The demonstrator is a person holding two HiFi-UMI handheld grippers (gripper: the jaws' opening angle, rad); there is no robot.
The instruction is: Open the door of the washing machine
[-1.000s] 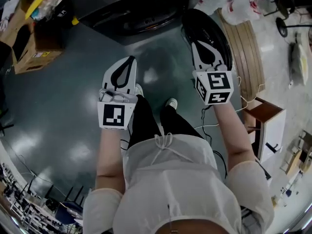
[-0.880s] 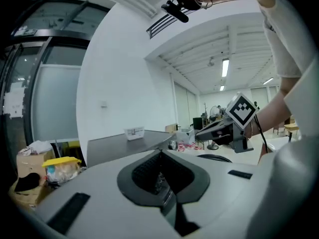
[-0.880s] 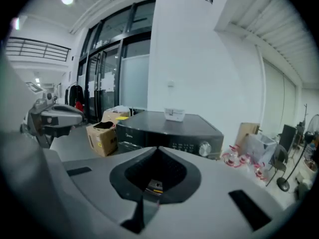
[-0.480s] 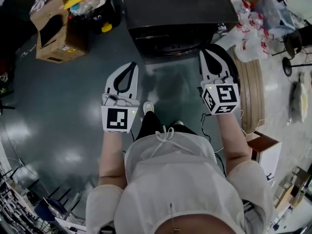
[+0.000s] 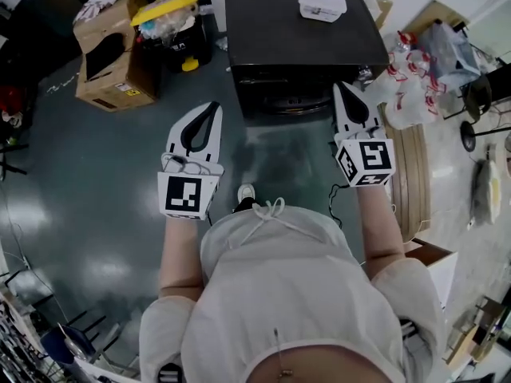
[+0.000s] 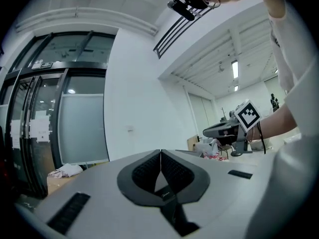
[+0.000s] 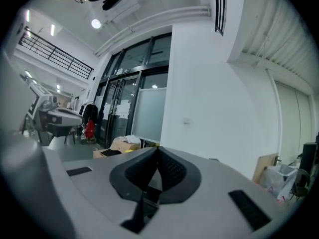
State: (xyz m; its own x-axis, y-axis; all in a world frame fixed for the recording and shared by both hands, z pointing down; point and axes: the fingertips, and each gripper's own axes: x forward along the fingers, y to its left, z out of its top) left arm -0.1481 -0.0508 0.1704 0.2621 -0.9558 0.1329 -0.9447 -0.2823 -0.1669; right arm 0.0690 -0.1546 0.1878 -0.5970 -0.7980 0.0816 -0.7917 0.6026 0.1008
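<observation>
Head view: black washer sits right in front of the person, its door on the front face, seen so steeply I can't say if it's latched. Both the left gripper and right gripper hover short of it, touching nothing. I'd guess that door is stiff, hinged and latch-held, so hook the rim opposite the hinge and swing it, no yanking. White tray on top; no print I can read anywhere. Left gripper view: tongs pressed together, empty, aimed at a wall. Right gripper view: same deal, closed on nothing, glass doors behind.
</observation>
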